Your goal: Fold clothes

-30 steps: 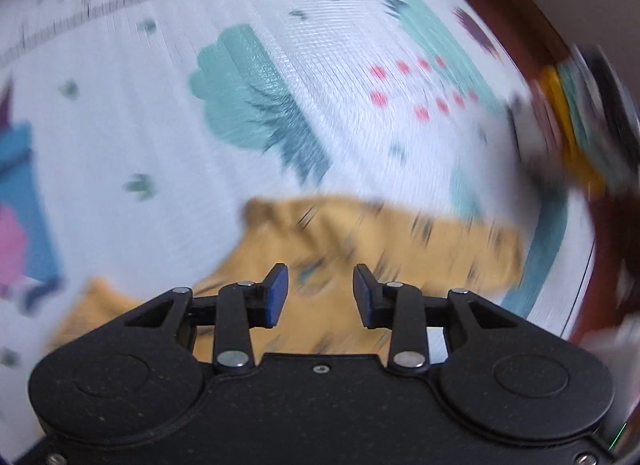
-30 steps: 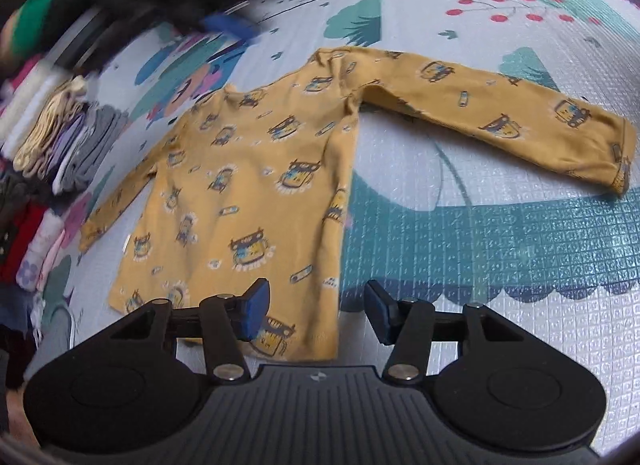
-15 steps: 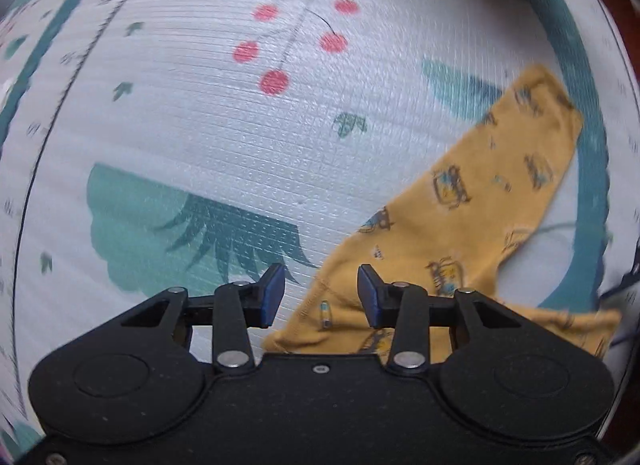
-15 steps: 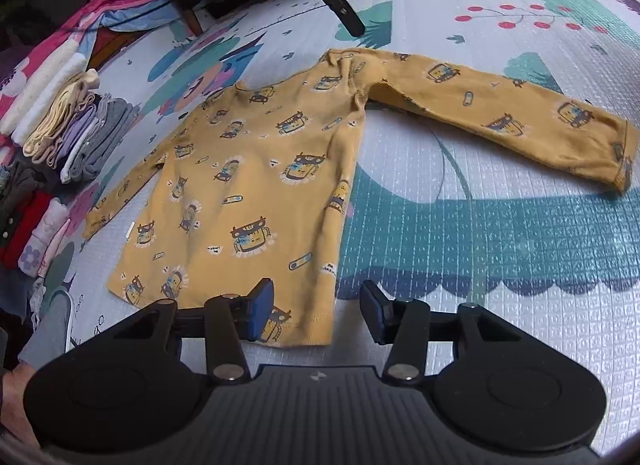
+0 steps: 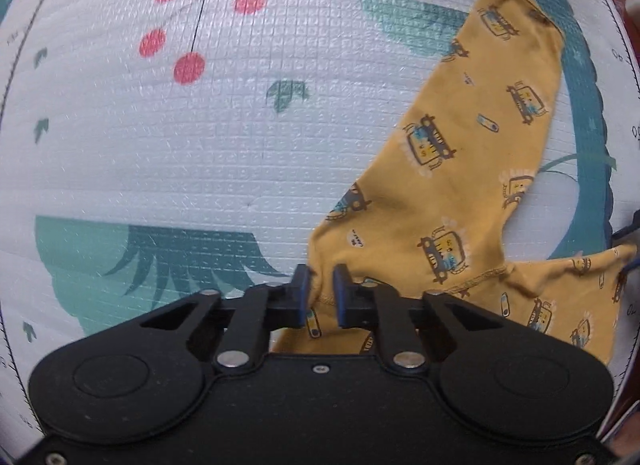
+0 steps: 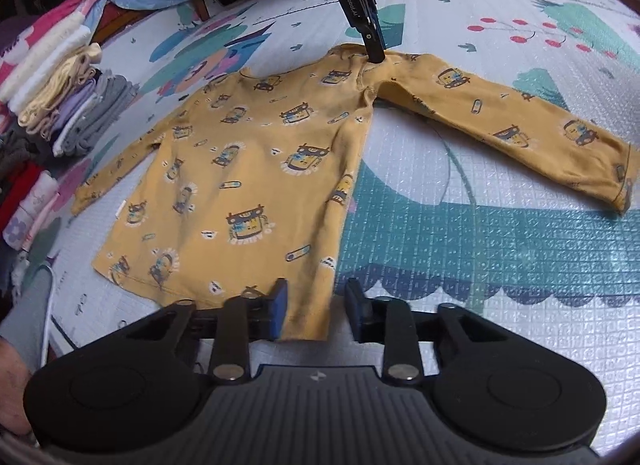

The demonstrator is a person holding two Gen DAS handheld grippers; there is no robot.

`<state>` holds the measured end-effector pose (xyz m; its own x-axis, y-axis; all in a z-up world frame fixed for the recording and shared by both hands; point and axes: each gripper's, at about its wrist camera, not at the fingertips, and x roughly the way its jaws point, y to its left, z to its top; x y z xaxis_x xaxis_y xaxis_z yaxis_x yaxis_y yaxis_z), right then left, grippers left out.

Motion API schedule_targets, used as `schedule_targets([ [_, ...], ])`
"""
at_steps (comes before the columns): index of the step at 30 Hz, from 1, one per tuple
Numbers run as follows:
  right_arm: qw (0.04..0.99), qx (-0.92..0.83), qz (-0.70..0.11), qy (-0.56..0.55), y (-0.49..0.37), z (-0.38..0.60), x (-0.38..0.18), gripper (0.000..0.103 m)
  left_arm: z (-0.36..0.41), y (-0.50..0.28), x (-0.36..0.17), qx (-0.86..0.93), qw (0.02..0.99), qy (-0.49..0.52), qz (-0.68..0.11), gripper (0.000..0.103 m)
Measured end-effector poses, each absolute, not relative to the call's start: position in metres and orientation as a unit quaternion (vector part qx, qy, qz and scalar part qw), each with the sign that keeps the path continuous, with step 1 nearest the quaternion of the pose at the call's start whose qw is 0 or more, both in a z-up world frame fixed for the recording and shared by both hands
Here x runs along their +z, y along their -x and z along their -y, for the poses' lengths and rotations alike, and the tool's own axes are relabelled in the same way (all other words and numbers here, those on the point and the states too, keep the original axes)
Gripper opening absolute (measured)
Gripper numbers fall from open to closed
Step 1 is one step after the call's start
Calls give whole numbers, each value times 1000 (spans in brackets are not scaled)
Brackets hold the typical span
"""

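Left gripper (image 5: 320, 285) lowered, closing on shirt (image 5: 452, 201) shoulder

Your left wrist camera looks straight down, close over the shirt (image 5: 460, 201); your right looks slanting across it from the hem; both share its shoulder.

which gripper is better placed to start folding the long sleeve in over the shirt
Left. The left gripper is closing on the yellow shirt at the shoulder where that sleeve joins; the right gripper, also closing, straddles the bottom hem corner.
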<state>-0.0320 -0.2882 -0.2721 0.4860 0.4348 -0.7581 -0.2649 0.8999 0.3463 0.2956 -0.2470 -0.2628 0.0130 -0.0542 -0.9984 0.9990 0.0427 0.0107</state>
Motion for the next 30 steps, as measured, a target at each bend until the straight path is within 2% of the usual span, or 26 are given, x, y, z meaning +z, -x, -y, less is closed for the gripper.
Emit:
schedule_targets([
  [3,856,204,-466,-90,32,291,-272,8,238,-290,-249,-511,542,-474,-470,3],
  [14,864,240,-442,-24,38,284,-242,6,187,-283,-211,-544,598,-422,-410,2],
  [23,842,331,-398,156,51,238,-218,5,129,-287,-210,-538,639,-382,-395,2],
  [26,826,361,-399,167,50,223,-219,4,106,-291,-206,-548,652,-351,-388,1],
  [30,860,287,-398,142,41,233,-217,6,93,-286,-218,-542,652,-362,-387,1],
])
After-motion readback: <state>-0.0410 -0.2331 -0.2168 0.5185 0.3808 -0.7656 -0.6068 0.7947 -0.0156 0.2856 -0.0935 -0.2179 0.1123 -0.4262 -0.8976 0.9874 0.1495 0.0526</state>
